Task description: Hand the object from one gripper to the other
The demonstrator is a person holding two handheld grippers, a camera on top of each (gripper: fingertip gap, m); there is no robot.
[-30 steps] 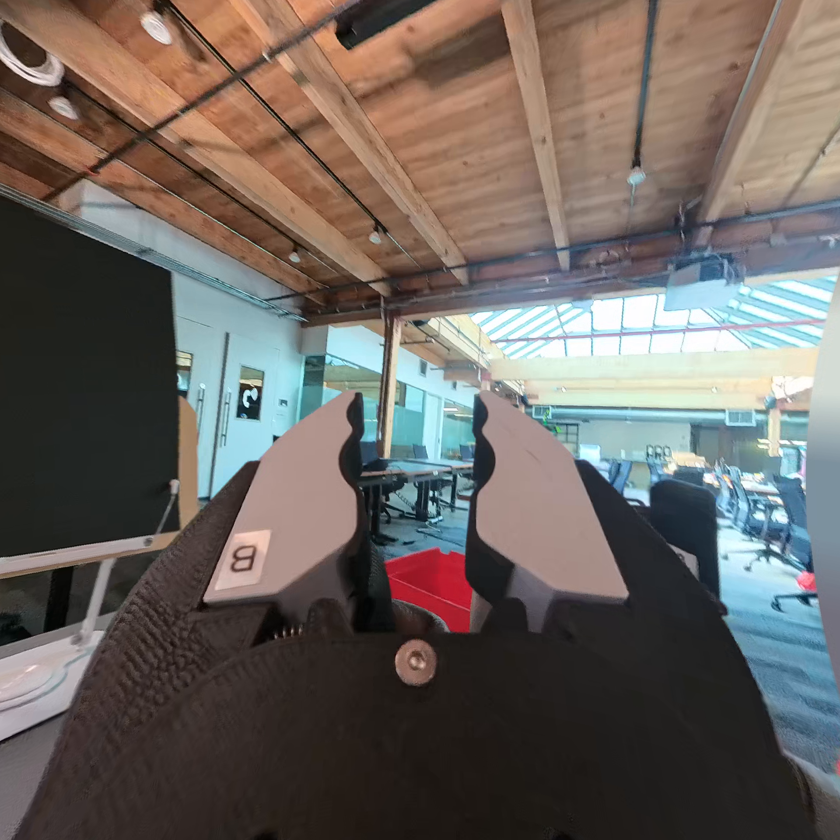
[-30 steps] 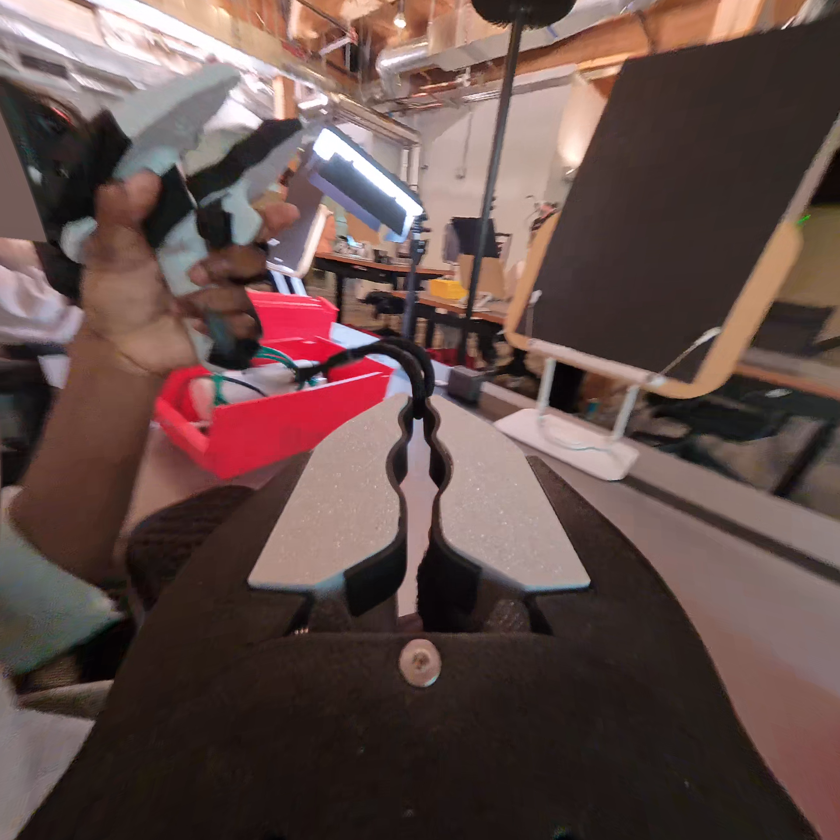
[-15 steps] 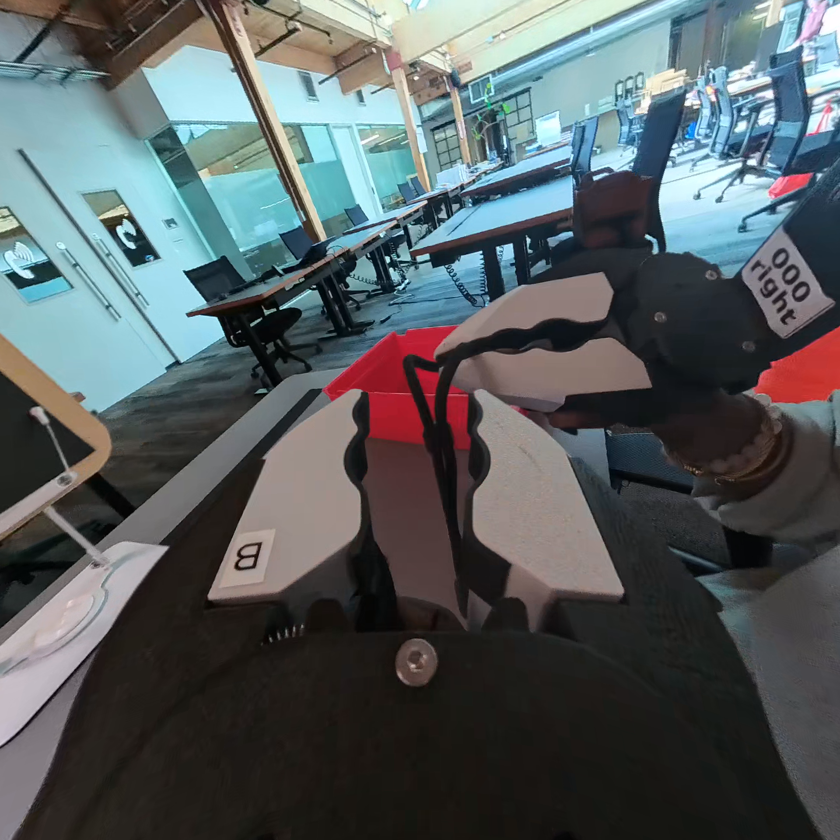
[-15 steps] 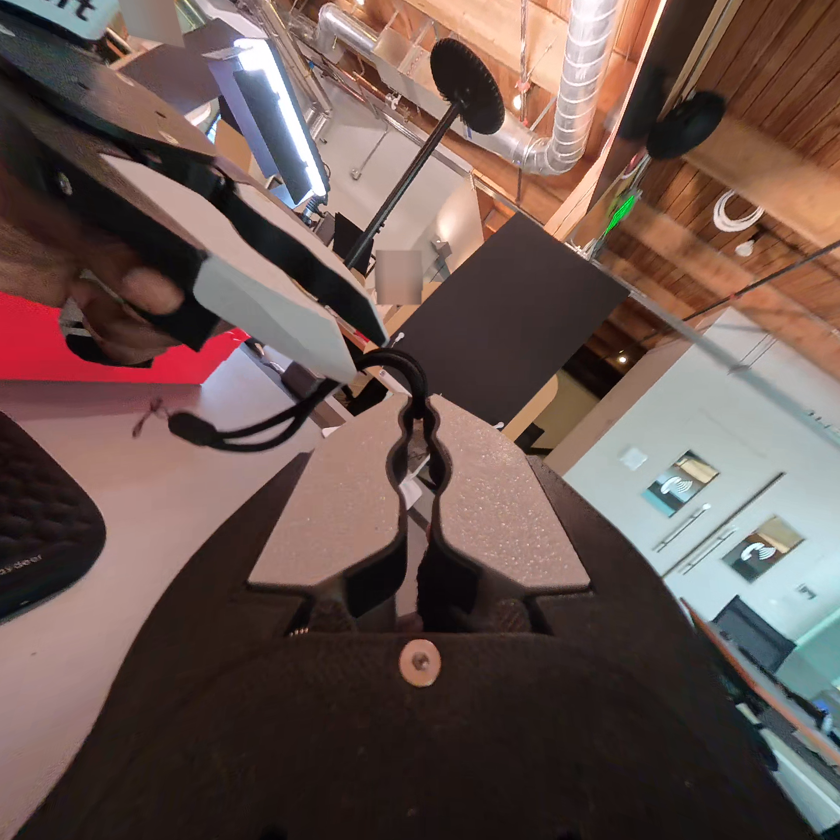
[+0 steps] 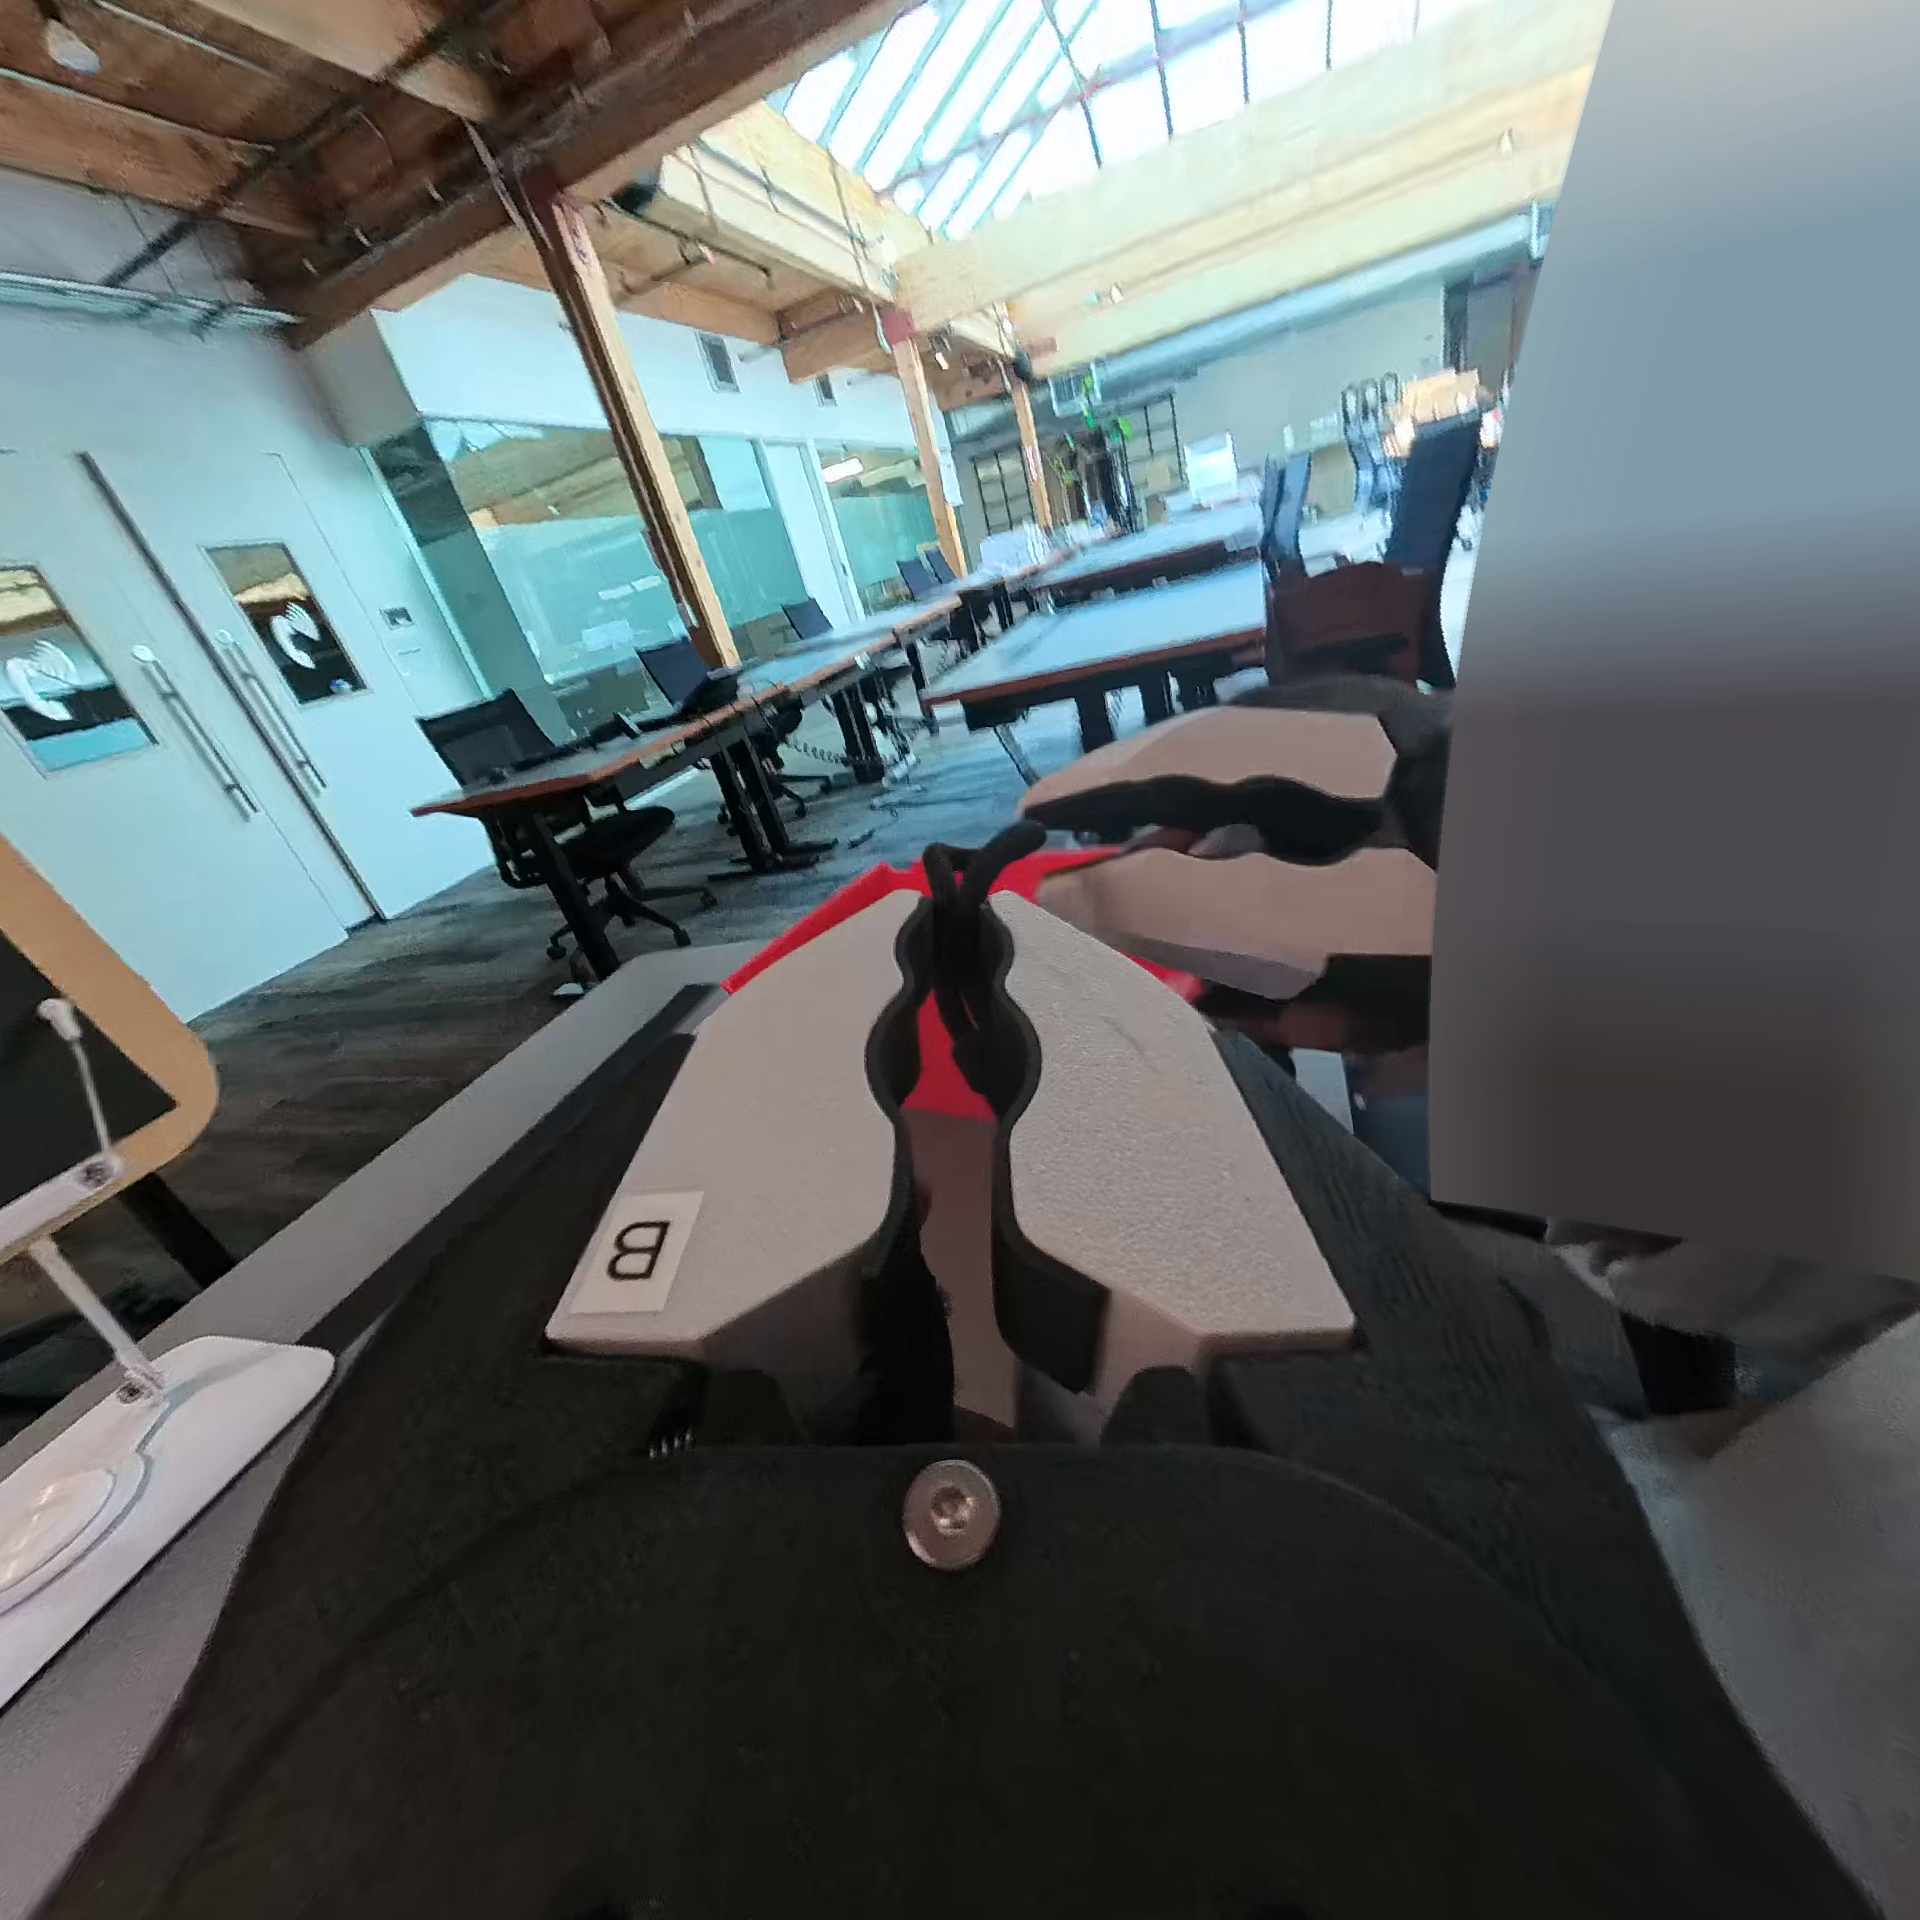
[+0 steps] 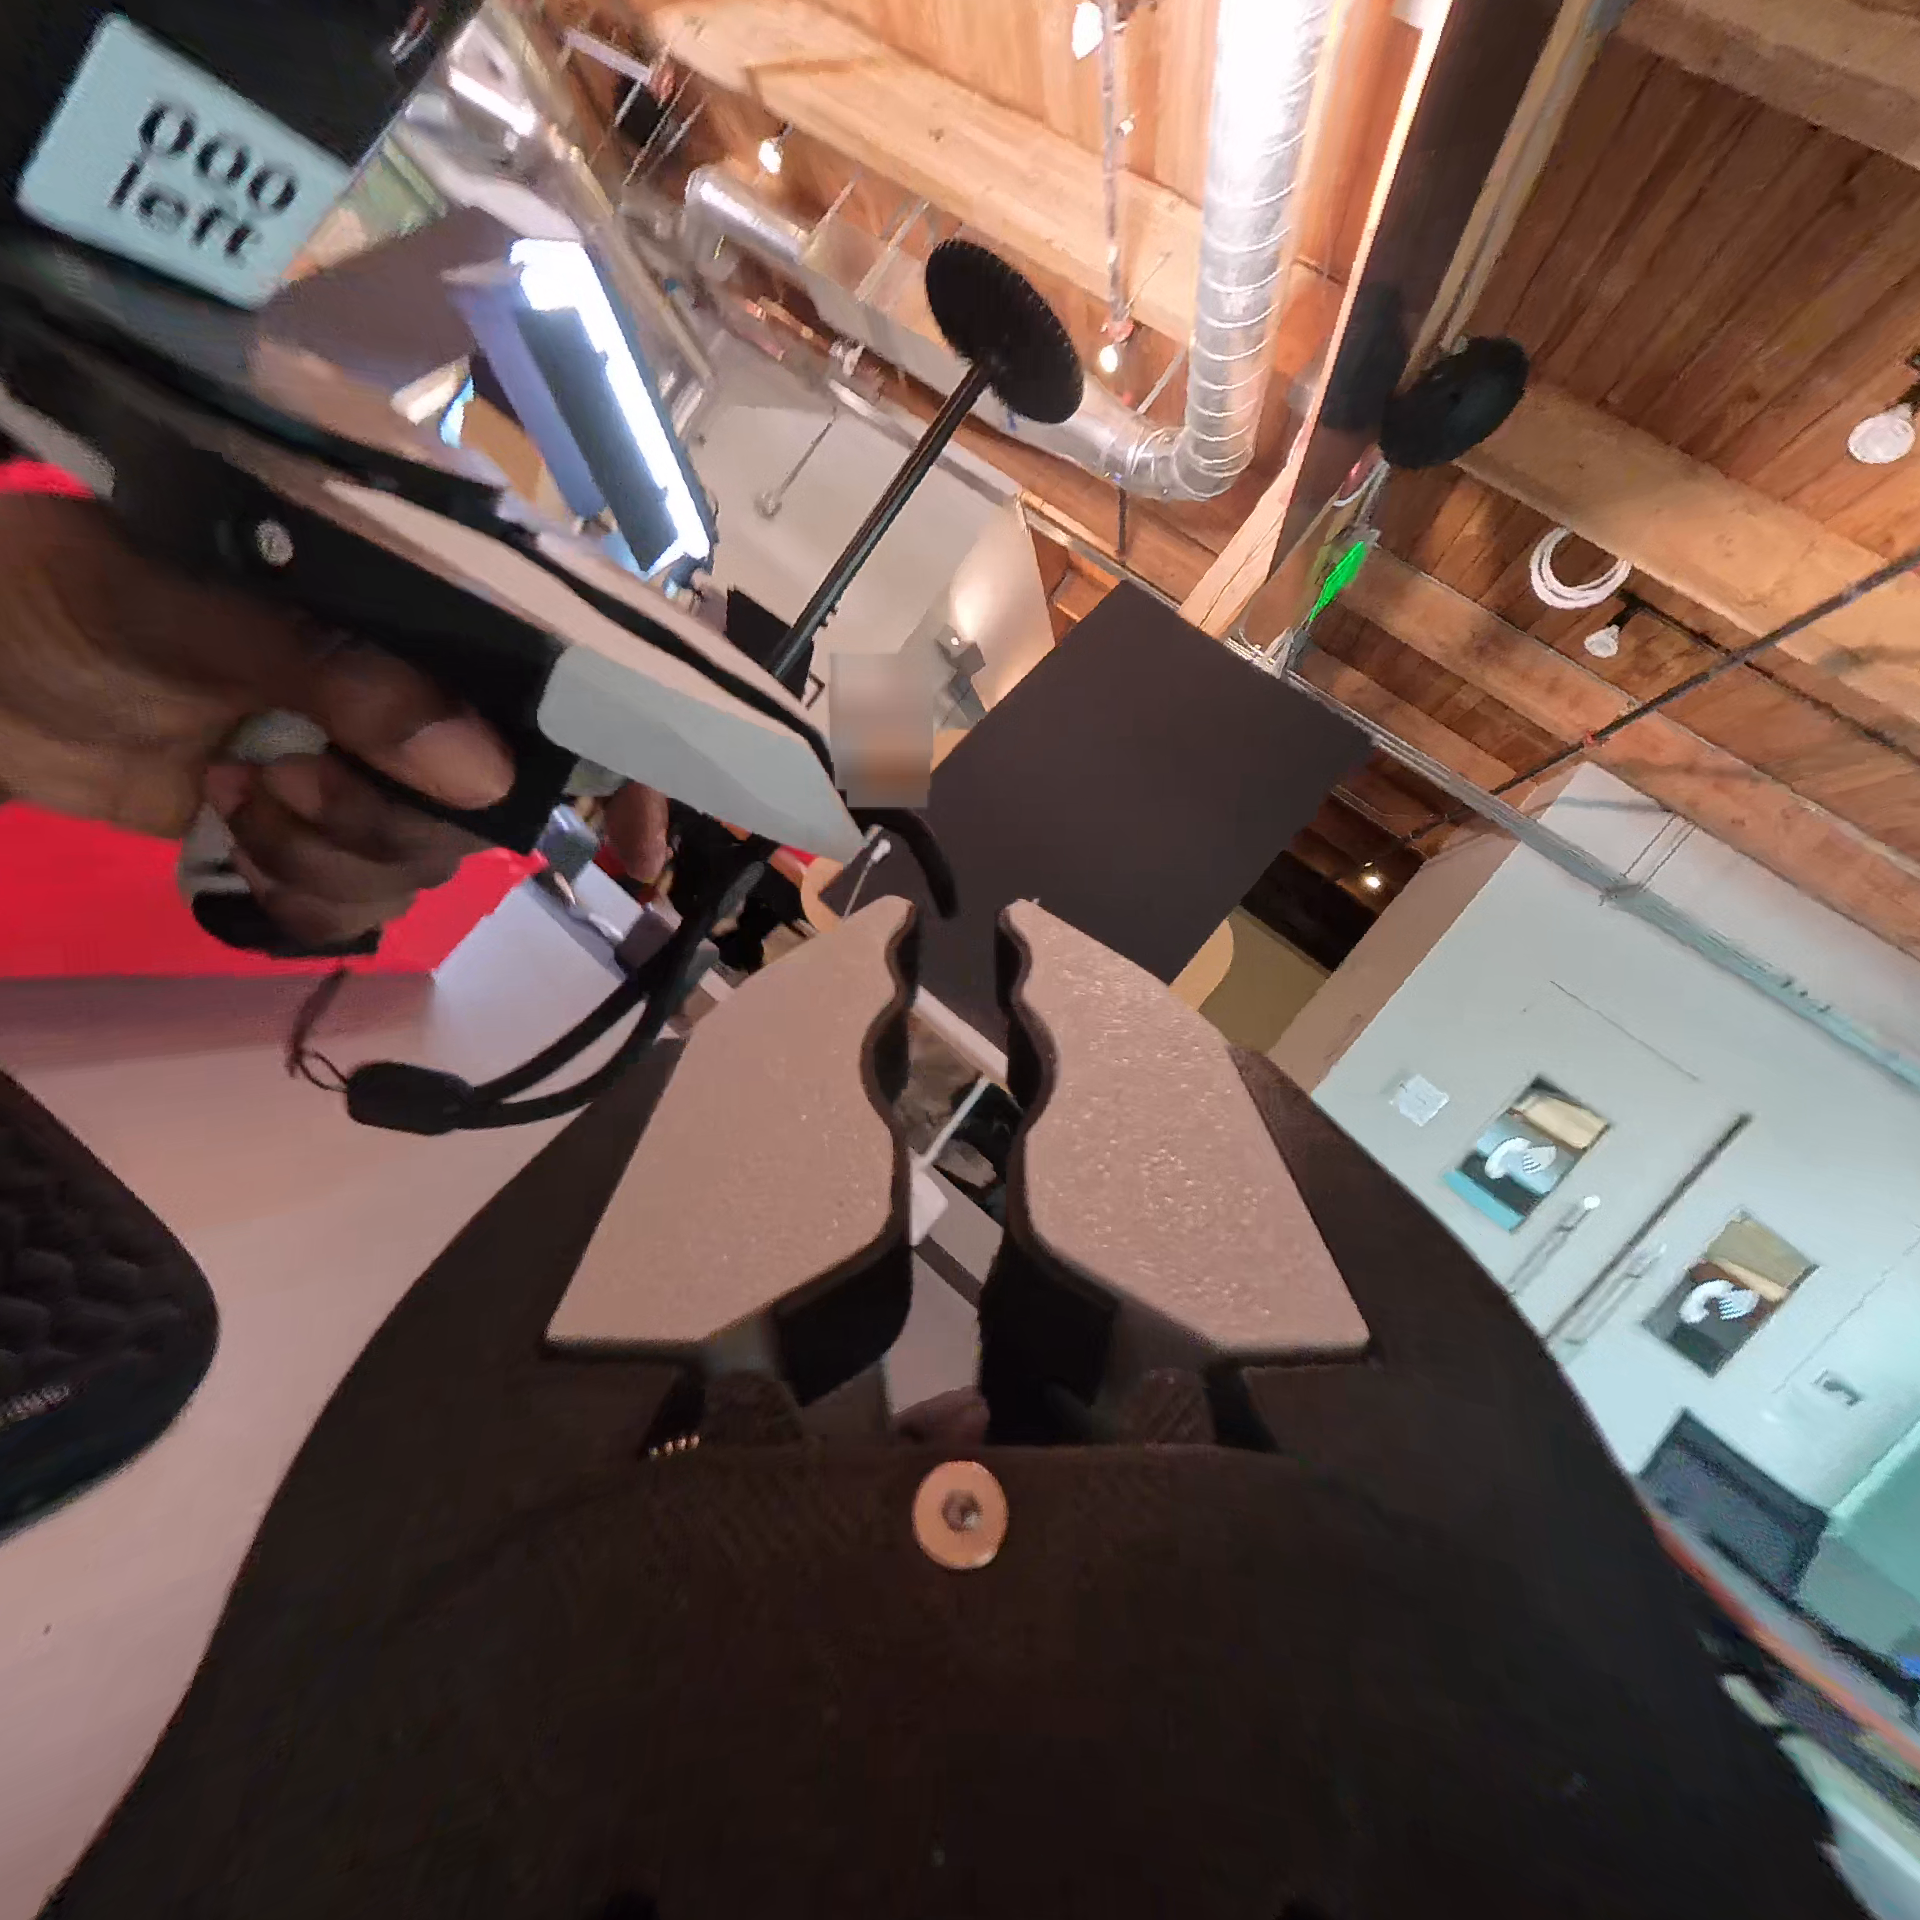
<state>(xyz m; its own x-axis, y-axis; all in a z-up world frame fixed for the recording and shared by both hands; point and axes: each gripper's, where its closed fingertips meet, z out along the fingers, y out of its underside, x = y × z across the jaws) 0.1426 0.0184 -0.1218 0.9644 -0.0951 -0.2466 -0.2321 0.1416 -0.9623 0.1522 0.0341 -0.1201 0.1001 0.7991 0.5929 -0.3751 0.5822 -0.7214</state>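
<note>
Since half a second ago, right gripper [image 6: 956, 914] has released; left gripper [image 5: 954, 914] now clamps the black cord [image 5: 961, 883]. Transfer looks done; only drawing apart remains.

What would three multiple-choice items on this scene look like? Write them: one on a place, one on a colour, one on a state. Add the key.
1. Where is the cord?
A. Between the fingers of the left gripper
B. Flat on a table
C. Draped over a chair

2. What colour is the bin behind the left gripper?
A. Blue
B. Red
C. Green

3. How is the right gripper?
A. Shut on the cord
B. Open, holding nothing
C. Shut on nothing

Key:
1 A: the left wrist view shows the black cord pinched between the closed fingers, and the right wrist view shows it hanging from that gripper.
2 B: a red edge shows past the fingertips.
3 B: the right wrist view shows a clear gap between its fingers, with no cord in it.
</note>
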